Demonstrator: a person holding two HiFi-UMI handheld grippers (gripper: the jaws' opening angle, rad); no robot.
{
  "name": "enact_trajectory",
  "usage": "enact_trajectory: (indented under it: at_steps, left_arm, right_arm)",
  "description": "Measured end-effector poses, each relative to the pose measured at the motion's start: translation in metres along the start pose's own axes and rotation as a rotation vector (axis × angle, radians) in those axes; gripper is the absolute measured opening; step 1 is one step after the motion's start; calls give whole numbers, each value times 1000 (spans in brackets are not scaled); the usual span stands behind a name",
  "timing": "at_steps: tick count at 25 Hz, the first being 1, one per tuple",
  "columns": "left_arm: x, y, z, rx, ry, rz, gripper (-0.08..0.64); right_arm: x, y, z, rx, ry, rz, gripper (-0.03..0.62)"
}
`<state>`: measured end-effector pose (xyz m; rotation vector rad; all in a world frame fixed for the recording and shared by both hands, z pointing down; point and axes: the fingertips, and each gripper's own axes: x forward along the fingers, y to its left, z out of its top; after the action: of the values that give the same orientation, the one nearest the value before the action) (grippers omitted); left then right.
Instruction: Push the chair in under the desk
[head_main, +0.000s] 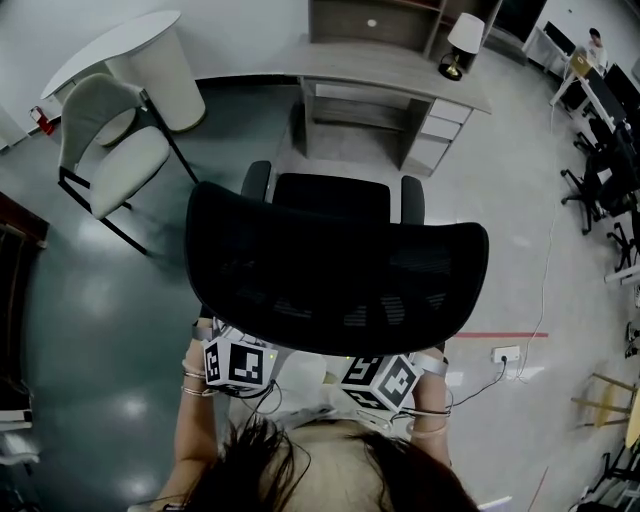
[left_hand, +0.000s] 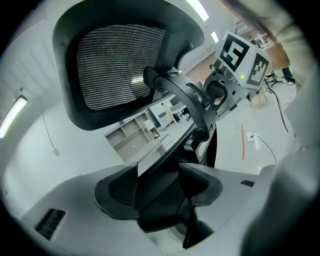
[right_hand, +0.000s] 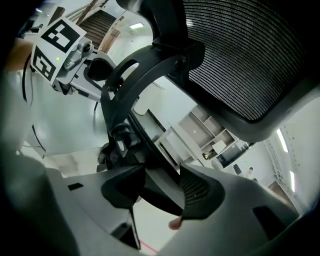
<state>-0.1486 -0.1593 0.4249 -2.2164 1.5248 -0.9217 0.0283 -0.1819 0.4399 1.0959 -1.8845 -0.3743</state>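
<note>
A black mesh-backed office chair (head_main: 335, 270) stands with its seat (head_main: 330, 196) facing the grey desk (head_main: 390, 68), a short way back from it. I stand behind the backrest. My left gripper (left_hand: 159, 187) is shut on a black bar of the chair's back frame (left_hand: 192, 107), below the mesh backrest (left_hand: 117, 65). My right gripper (right_hand: 160, 192) is shut on the same frame (right_hand: 125, 95) from the other side. In the head view only the two marker cubes show, the left cube (head_main: 238, 362) and the right cube (head_main: 382, 380); the backrest hides the jaws.
The desk has a drawer unit (head_main: 432, 140) at its right, a shelf behind, and a lamp (head_main: 460, 45) on top. A white chair (head_main: 110, 150) and a round white table (head_main: 140, 50) stand at left. A floor socket with cable (head_main: 505, 354) and more office chairs (head_main: 600, 190) lie right.
</note>
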Motion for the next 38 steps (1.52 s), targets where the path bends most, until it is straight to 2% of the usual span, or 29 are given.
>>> enact_trajectory:
  at_steps: [13,21,26,30,38]
  left_arm:
    - [40,26,-1,31,-32,-36,241]
    - [71,31,7,87,-40,-45,241]
    - [92,40,11,77,-48,-72,241]
    - [107,49,10,112,-39,-69,241]
    - [133,60,16,93,-54,-70,241]
  right_arm:
    - [34,-17,14,44,38,-28,222]
    - [60,-42,14,77,54,-54,222]
    - [76,-54,18,88,63,-64,222]
    - [88,-58,19,86,72,-65,221]
    - [109,-76,25,94,80,-73,222]
